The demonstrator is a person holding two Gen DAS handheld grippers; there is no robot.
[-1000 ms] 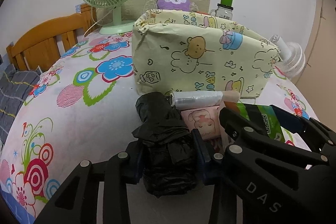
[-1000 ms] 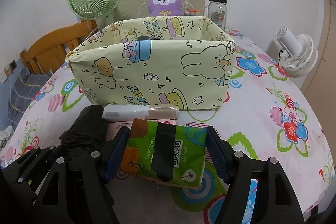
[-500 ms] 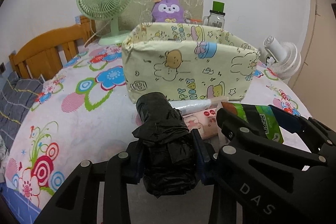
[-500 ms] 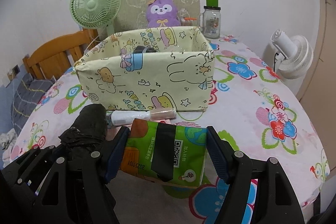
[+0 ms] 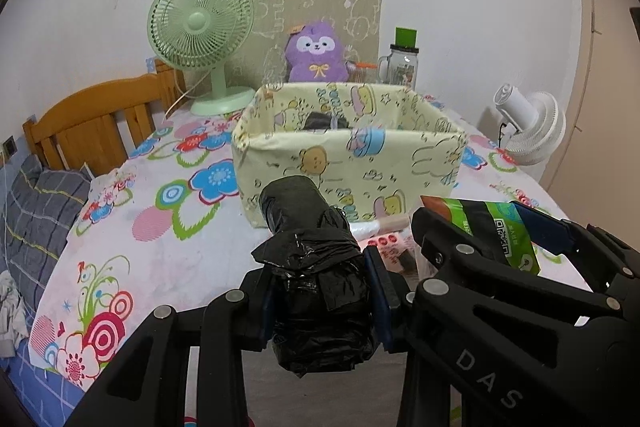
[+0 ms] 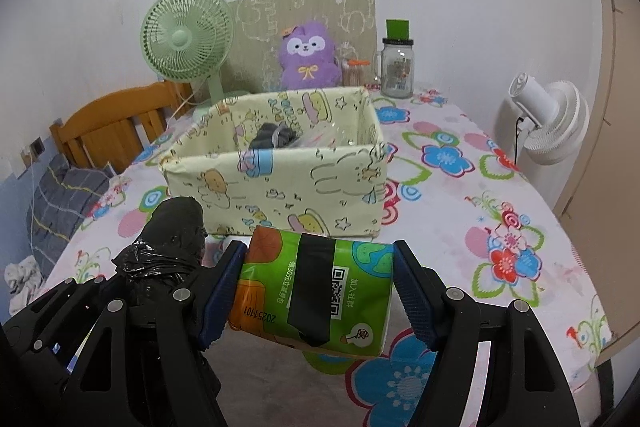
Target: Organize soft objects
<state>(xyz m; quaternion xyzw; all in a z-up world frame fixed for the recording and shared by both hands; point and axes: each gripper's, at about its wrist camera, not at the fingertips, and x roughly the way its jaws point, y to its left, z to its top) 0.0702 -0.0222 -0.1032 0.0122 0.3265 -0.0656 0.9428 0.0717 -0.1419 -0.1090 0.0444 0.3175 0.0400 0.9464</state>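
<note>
Grippers [image 5: 324, 291] [image 6: 320, 291] clamp black roll [image 5: 316, 267] and tissue pack [image 6: 316, 291] (both aloft).

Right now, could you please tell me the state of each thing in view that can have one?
Left gripper: shut on black bag roll, lifted.
Right gripper: shut on green tissue pack, lifted.
Fabric bin: open-topped, partly filled.
Green fan: blades look still.
Glass jar: lidded, upright.

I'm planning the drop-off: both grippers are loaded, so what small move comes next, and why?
Probably carry both forward over the fabric bin. The left gripper clamps the black bag roll, the right gripper the green tissue pack, both short of its near wall.
</note>
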